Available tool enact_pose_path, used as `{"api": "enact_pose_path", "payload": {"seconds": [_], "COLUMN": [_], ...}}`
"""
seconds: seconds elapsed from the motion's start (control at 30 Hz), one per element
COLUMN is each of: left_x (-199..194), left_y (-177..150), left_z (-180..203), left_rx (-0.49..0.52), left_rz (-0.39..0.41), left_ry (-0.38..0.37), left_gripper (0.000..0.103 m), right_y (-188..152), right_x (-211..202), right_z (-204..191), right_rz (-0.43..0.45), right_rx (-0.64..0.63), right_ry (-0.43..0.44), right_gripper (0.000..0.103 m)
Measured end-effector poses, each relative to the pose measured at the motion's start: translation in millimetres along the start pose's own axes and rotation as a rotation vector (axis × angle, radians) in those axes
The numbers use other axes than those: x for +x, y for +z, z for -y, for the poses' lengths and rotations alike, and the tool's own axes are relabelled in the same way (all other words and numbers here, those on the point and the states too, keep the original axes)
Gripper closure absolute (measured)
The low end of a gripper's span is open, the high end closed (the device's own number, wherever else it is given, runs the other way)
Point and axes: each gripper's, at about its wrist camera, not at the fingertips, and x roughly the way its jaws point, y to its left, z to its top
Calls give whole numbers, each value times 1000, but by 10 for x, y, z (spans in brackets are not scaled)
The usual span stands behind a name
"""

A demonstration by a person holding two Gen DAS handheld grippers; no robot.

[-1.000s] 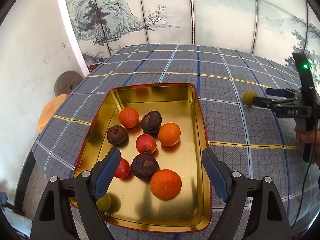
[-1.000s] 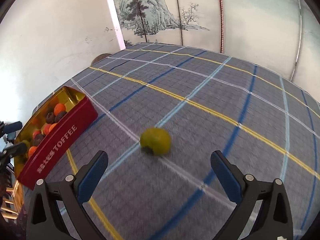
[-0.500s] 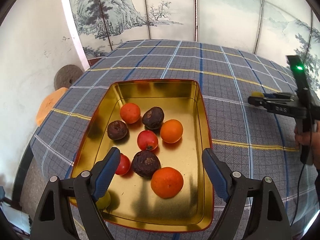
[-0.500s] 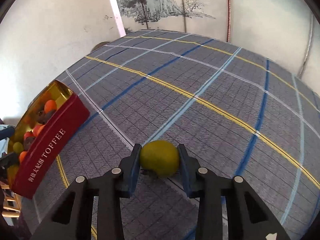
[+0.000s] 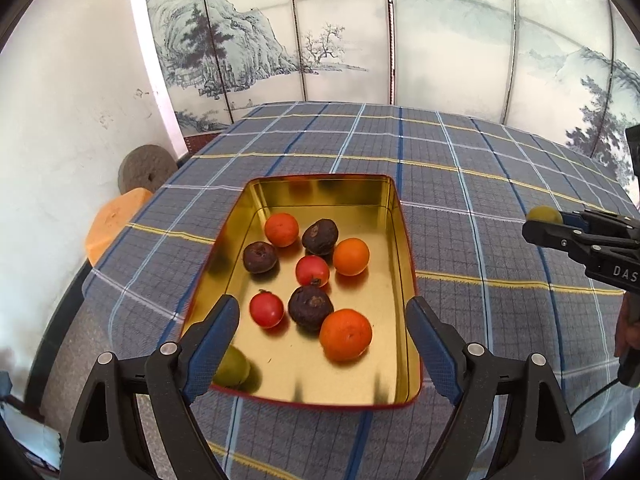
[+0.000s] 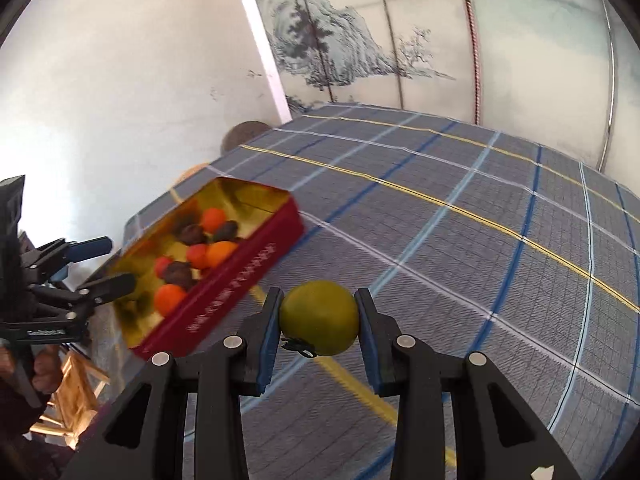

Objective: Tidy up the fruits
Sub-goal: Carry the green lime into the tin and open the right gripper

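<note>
A gold-lined red tin [image 5: 404, 240] on the checked cloth holds oranges [image 5: 345, 335], red tomatoes [image 5: 267, 310], dark brown fruits [image 5: 310, 307] and one green fruit [image 5: 232, 366] in its near left corner. My left gripper [image 5: 322, 312] hovers over the tin's near end. Its jaws are opening and nothing is gripped between them. My right gripper [image 6: 319, 312] is shut on a second green fruit [image 6: 319, 318], held above the cloth to the right of the tin [image 6: 240, 280]. In the left wrist view that gripper [image 5: 544, 220] shows at the right edge with the fruit [image 5: 543, 213] at its tip.
The blue-grey checked tablecloth [image 5: 480, 184] spreads behind and right of the tin. A painted folding screen [image 5: 340, 40] stands behind the table. A round millstone [image 5: 146, 166] and an orange block [image 5: 116, 220] sit off the left edge. A wooden chair [image 6: 76, 392] is below left.
My right gripper shut on the green fruit that lay on the cloth, lifted it and swung toward the tin. My left gripper rose a little above the tin.
</note>
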Motion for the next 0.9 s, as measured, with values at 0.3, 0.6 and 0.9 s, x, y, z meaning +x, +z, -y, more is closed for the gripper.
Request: {"api": "enact_pose_path", "payload": {"seconds": [0.3, 0.6, 0.9], "left_x": [-177, -264, -366], "left_y": [-122, -227, -267], "left_z": [-188, -366, -466], "left_rx": [-13, -4, 20], "left_rz": [32, 85, 160], "left_ry": [33, 79, 131], "left_gripper": [13, 10, 2], "right_y": [156, 275, 321], "right_x": [57, 403, 788], "right_z": [-506, -895, -1135], "right_rz": [3, -38, -91], "right_rx": [-68, -96, -118], "right_ry": [78, 150, 167], "right_gripper": [69, 69, 69]}}
